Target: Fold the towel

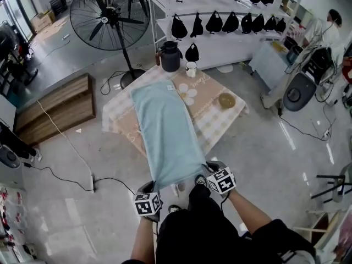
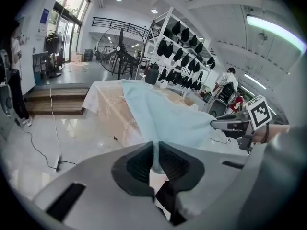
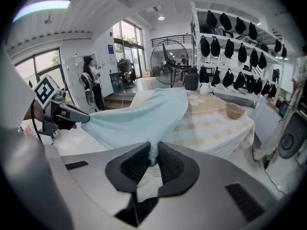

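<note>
A light blue towel (image 1: 165,128) lies lengthwise on the table (image 1: 223,120), and its near end is lifted off the front edge and pulled taut toward me. My left gripper (image 1: 155,186) is shut on the towel's near left corner. In the left gripper view its jaws (image 2: 156,158) pinch the cloth (image 2: 168,116). My right gripper (image 1: 201,175) is shut on the near right corner. The right gripper view shows its jaws (image 3: 153,156) closed on the towel (image 3: 139,116). The two grippers sit side by side, below the table's level.
A checked cloth covers the table. On it stand a black jug (image 1: 170,56) and a white cup (image 1: 191,69) at the far end, and a bowl (image 1: 226,100) to the right. A floor fan (image 1: 110,18), a shelf of black bags (image 1: 220,21) and a wooden platform (image 1: 55,109) stand around.
</note>
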Demonstrator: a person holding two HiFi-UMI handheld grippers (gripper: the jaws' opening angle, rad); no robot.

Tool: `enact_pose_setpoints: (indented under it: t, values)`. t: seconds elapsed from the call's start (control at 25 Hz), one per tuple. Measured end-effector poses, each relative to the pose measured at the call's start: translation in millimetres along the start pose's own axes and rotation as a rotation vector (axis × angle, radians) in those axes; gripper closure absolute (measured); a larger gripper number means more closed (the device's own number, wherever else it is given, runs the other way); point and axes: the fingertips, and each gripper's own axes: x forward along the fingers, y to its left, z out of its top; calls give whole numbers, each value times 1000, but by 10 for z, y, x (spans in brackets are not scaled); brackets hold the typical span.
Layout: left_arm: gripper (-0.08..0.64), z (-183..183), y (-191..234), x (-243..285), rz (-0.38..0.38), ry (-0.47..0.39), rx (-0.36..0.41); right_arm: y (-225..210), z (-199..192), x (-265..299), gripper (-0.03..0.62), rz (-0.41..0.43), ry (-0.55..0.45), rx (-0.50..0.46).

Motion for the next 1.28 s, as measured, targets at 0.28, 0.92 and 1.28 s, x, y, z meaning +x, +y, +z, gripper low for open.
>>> enact_pose_setpoints:
  t: [0.28,0.92,1.28]
  values:
    - [522,387,56,4,-8,-71,18,-61,399,-56,552,-29,-67,-23]
    - [522,1886,398,401,52,-178,-14,-722,1913,455,552,19,-219,-7]
    - [522,2368,355,629,54,-200,15,-1103,2230,551,552,25,-272,35]
